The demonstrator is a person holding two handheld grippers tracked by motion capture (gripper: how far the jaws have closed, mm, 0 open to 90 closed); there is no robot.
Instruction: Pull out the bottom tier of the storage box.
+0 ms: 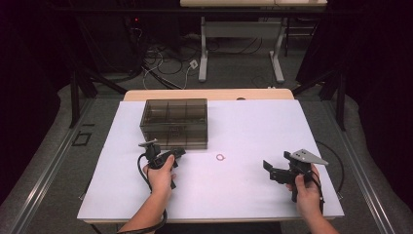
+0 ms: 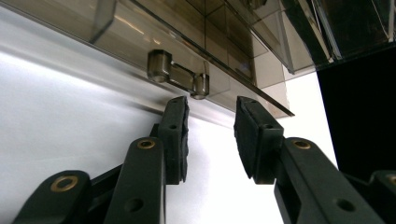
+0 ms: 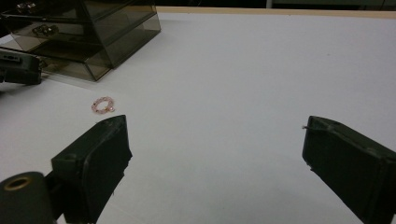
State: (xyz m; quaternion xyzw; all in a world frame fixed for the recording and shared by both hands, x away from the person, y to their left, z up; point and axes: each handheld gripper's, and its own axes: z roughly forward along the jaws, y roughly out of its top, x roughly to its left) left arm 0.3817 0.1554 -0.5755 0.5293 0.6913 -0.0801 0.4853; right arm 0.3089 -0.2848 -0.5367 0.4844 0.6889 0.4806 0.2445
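At the left of the desk [image 1: 243,122], the left tongs [image 1: 179,153] sit low against the front of the smoky drawer box [image 1: 174,122], jaws parted and clenched on nothing, their tips just short of the small drawer handle [image 2: 180,74]. The left gripper view gives what the high view cannot: the handle is a short bar on two studs, both pads lie below it rather than around it, and the gap between them looks narrower than the bar is long. From there the likely fault is a miss (a judgement, not a thing seen): if the jaws close where they are, they would pinch air under the handle or skid on the smooth front, and a pull that is off-line could drag the whole light box across the desk instead of opening a drawer. Between the hands, apart from the box, a small pink bead ring [image 1: 220,157] lies on the bare white surface; the right gripper view shows its beads, whereas from above it is a faint loop. At the right, the right tongs [image 1: 272,170] hover released, jaws wide with nothing between them, pointed toward the ring; a careless sweep could flick so small a thing away.
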